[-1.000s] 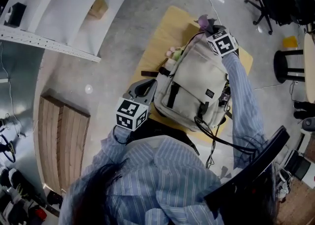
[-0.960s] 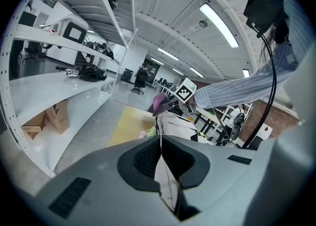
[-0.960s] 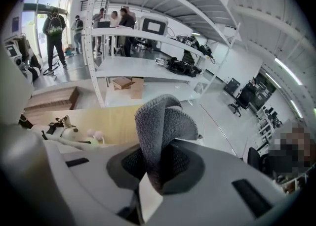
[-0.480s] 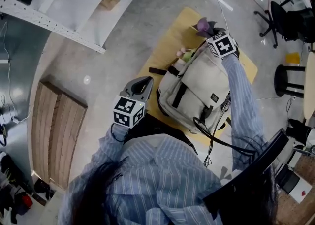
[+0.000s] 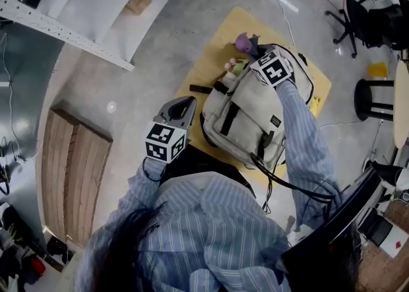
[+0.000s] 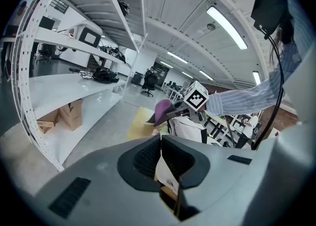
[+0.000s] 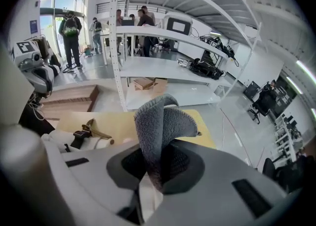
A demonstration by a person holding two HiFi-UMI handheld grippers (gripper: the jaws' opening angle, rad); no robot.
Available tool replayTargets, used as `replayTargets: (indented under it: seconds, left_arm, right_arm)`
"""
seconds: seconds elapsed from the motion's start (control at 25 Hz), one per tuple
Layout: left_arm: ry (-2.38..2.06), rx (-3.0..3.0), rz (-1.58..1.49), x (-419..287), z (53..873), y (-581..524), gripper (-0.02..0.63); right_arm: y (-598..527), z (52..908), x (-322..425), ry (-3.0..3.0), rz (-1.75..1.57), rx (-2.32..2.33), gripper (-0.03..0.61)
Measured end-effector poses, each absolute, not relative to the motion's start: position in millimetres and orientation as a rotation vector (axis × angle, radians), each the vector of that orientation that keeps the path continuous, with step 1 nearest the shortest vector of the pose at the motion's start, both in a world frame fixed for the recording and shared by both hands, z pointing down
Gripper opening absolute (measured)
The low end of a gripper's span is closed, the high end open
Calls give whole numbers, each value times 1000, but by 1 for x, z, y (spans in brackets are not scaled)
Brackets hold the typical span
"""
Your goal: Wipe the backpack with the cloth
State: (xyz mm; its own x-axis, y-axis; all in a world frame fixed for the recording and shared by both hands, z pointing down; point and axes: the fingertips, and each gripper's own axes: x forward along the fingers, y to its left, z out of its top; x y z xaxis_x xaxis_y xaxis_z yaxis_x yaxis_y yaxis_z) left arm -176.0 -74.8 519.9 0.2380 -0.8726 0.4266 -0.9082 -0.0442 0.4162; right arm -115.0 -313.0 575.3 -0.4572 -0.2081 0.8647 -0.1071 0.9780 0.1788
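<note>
Backpack (image 5: pixel 252 115), the beige one, is lying front pockets up on the yellow wooden table (image 5: pixel 208 54), long axis running away from the person and top end pointing at the far edge. Grey concrete floor (image 5: pixel 166 22) all around, white shelving (image 5: pixel 83 3) standing off to the left. Left gripper (image 5: pixel 187 104) is hovering just beside the bag's near left side, jaws pressed together on nothing. Right gripper (image 5: pixel 250 49) is pinching a folded purple-grey cloth (image 5: pixel 243 43) at the bag's top end
</note>
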Motion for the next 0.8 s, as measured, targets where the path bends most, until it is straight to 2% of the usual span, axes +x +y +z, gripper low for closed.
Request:
replayTargets:
  seconds: [0.8]
  left_arm:
    - [-1668, 1881, 65, -150, 510, -26, 12]
  right_arm:
    - [-181, 560, -115, -2106, -132, 55, 41]
